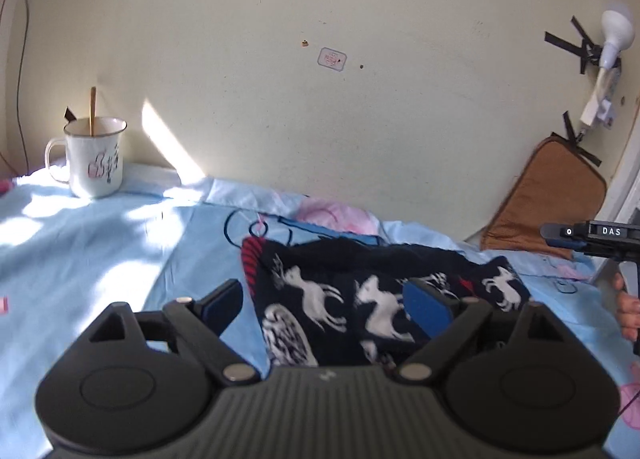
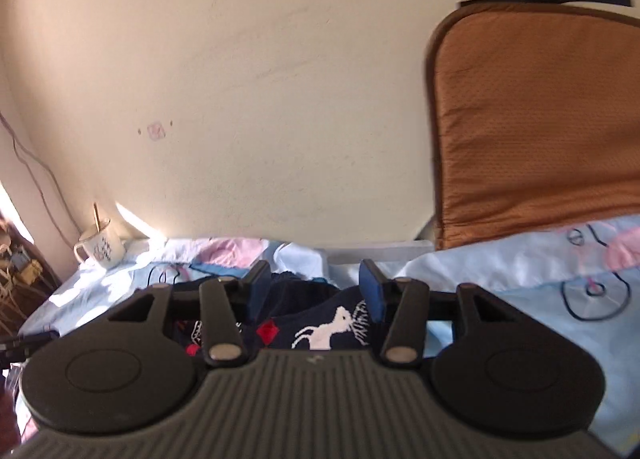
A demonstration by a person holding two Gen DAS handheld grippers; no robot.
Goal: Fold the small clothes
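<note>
Nearest, the left hand-held gripper (image 1: pixel 326 305) stands wide apart, its blue pads either side of the folded navy deer-print knit garment (image 1: pixel 360 291) without pressing it; it holds nothing. The right hand-held gripper (image 2: pixel 316 291) is partly open and also empty, hanging over the same garment (image 2: pixel 320 323) on the pale blue bed sheet (image 1: pixel 100 243).

The garment lies at the middle of the bed, its red-trimmed edge at 10 o'clock. My judgement is that the fold is loose: the upper layer at 12 o'clock humps up, and a pad brushing it on the way in could drag it open.

To 9 o'clock the sheet is bare and sunlit, good room for sliding or setting down. Further at 10 o'clock an enamel mug (image 1: pixel 94 157) with a stick in it stands near the wall; a wide sweep could tip it. At 3 o'clock a brown cushion (image 2: pixel 536 131) leans on the wall, close in the right wrist view, so that side is tight. The wall closes 12 o'clock.
</note>
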